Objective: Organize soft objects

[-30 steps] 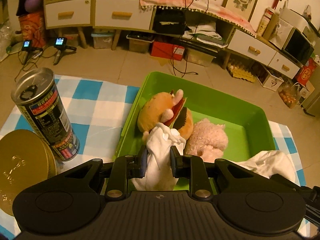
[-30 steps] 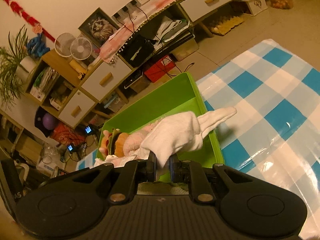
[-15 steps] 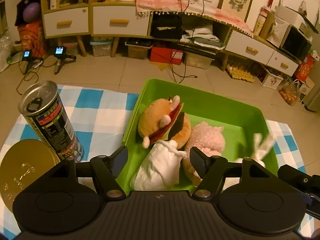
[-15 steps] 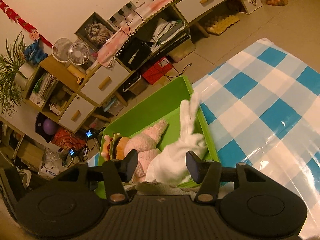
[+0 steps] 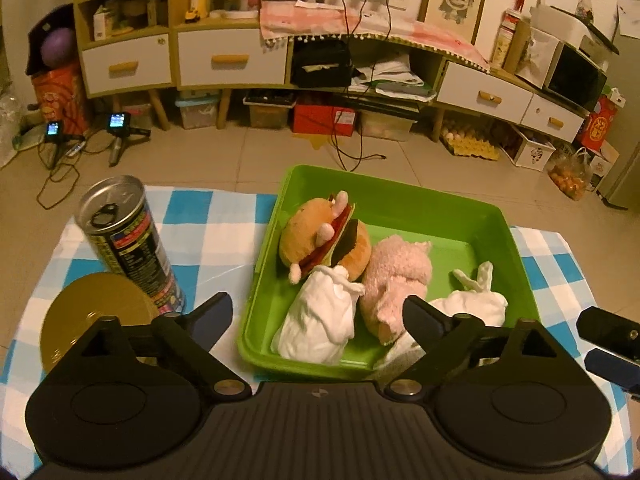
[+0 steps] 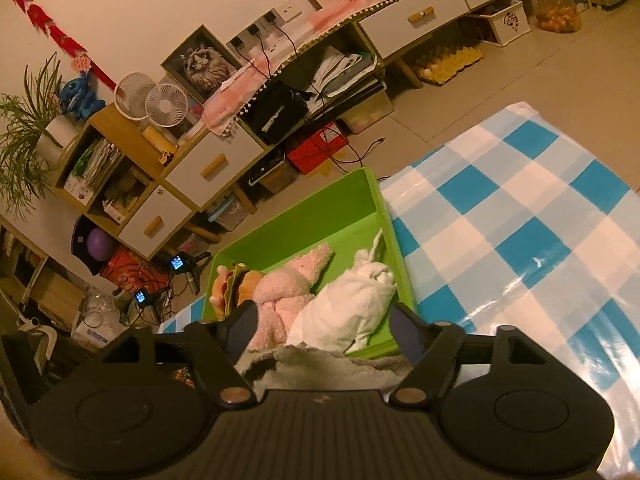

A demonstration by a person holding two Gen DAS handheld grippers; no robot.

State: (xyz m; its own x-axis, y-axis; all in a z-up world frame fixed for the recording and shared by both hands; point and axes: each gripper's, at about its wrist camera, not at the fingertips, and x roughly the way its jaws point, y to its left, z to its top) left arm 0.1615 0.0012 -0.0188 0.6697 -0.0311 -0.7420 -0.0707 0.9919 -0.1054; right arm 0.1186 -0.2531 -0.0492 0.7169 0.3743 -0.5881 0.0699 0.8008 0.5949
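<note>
1. The left claw (image 5: 318, 316) is wide open and holds nothing. It hangs at the near edge of the green bin (image 5: 400, 200).
2. The right claw (image 6: 324, 328) is wide open too, with nothing in it. It is low at the near right corner of the bin.
3. 4 soft things lie inside the bin: a burger toy (image 5: 324, 236), a pink plush (image 5: 396, 276), a white cloth (image 5: 320, 320) at the near left, and another white cloth (image 5: 476, 304) at the near right.
4. A gray towel (image 6: 320, 368) lies just under the right claw, outside the bin at its near wall. It looks like the soft thing left to put away.
5. To do this step well, lift both claws straight up so the fingers do not catch the cloths.
6. Then bring the right claw down over a thick fold of the towel and squeeze gently.
7. Drop it in the bare far part of the bin, where there is room.
8. Keep the left claw away from the tall can (image 5: 128, 240) and the gold lid (image 5: 96, 312) on the tabletop (image 5: 224, 240). The can could tip.
</note>
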